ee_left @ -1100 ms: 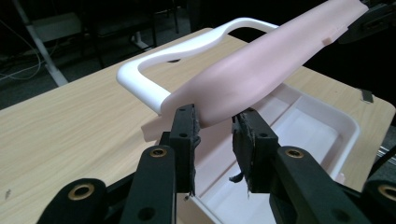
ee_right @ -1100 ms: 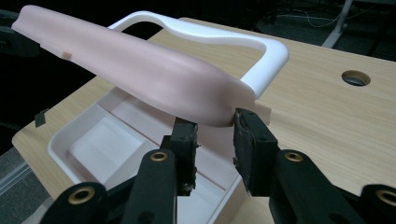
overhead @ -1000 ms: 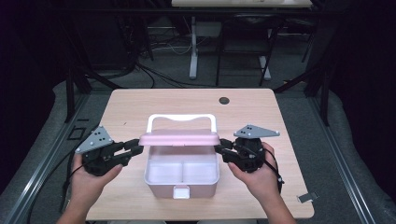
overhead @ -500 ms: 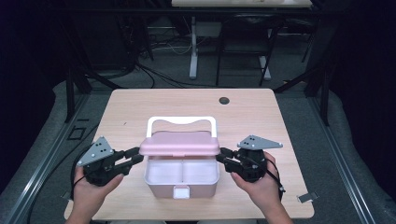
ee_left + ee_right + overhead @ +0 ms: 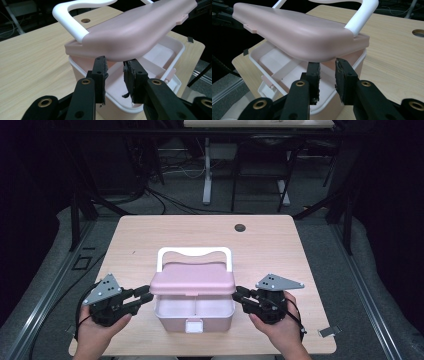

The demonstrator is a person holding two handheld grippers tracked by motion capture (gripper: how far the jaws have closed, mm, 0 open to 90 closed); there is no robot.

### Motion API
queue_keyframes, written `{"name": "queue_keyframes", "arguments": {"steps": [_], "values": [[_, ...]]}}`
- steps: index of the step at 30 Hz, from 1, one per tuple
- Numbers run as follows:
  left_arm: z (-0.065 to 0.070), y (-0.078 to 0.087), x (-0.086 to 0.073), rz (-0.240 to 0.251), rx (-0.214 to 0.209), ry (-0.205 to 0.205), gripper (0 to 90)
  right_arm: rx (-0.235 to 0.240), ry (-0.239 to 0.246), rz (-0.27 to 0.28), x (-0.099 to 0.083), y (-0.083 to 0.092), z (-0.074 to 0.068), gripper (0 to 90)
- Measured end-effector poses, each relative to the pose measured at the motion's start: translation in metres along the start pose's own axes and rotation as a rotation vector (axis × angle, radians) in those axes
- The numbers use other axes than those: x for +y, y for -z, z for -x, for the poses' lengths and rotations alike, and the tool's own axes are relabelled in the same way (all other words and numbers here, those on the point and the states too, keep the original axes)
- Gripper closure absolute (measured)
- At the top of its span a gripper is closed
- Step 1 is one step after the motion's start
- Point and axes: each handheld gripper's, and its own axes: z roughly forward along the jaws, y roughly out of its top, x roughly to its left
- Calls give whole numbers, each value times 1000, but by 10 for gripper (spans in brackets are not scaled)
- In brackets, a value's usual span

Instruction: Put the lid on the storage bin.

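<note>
Two grippers, left point(image 5: 142, 297) and right point(image 5: 241, 296), fingers spread under the stiff, light, slippery lid point(image 5: 192, 281); support its side edges.

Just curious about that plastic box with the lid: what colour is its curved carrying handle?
White; the curved carrying handle shows best in the left gripper view.

pink lid point(image 5: 193, 281) overhanging box point(image 5: 194, 316), bare table point(image 5: 150, 235) around
</note>
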Motion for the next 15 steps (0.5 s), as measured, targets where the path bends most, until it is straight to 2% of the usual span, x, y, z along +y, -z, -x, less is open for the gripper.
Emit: {"name": "queue_keyframes", "arguments": {"steps": [10, 15], "values": [[1, 0, -12, -20, -7, 2, 711, 2, -4, -18, -12, 2, 0, 749], [1, 1, -17, -25, -8, 8, 716, 19, -5, -26, -17, 2, 1, 759]]}}
